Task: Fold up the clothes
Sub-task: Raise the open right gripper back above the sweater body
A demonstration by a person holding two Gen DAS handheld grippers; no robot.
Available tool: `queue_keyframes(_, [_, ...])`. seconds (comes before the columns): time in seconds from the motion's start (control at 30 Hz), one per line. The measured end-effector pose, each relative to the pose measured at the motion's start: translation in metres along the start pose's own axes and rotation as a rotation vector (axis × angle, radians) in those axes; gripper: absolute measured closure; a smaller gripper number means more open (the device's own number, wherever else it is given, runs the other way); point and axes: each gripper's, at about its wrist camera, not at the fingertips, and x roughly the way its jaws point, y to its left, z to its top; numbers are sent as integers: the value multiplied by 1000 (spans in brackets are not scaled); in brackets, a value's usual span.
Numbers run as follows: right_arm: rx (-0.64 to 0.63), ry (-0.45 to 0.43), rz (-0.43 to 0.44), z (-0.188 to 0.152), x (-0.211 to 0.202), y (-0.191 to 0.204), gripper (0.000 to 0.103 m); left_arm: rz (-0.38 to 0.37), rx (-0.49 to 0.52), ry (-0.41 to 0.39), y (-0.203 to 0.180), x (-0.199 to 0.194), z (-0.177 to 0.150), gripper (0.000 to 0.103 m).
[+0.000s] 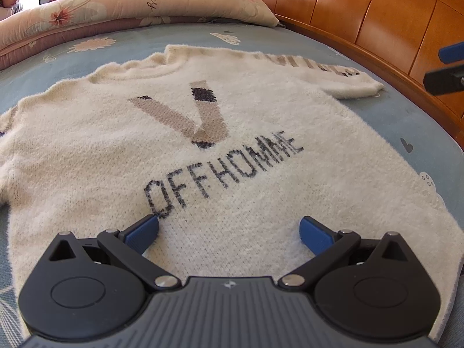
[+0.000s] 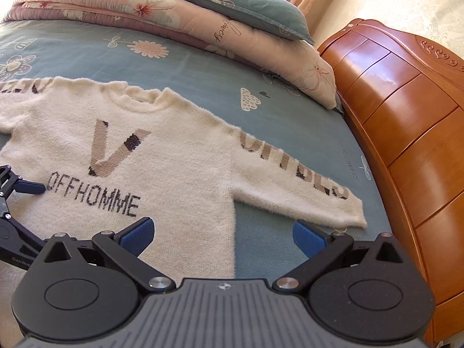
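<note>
Blue-tipped left tool and right tool both hang wide apart, gripping nothing. Just past them, a fluffy cream sweater lies flat on the bed. Pillows sit far behind.

A cream sweater is spread flat on the blue flowered bed; folded quilts are stacked at its far edge.
</note>
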Motion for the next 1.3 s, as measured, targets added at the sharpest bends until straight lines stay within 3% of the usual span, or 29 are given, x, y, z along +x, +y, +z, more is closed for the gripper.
queue_keyframes(0.13, [70,88,162,-39,24,21,0,-25,-36,0,6,-2,1,1])
queue_keyframes(0.23, [131,109,228,-69,47,37,0,-34,-55,-3,9,-3,1,1])
queue_keyframes(0.37, [234,141,234,-105,67,42,0,-26,-35,-1,7,-3,0,1])
queue_keyframes(0.57, [286,72,220,-148,41,37,0,-9,-69,26,9,-10,7,1])
queue_keyframes(0.7, [291,17,243,-147,27,41,0,2,-122,-21,22,-32,15,1])
queue_keyframes(0.9, [234,-119,341,-92,37,73,0,4,-188,-49,41,-45,20,1])
queue_keyframes(1.03, [224,-76,337,-71,66,95,0,10,-208,-37,49,-45,20,1])
queue_keyframes(1.3, [205,-60,322,-120,44,97,0,4,-184,-21,41,-43,19,1])
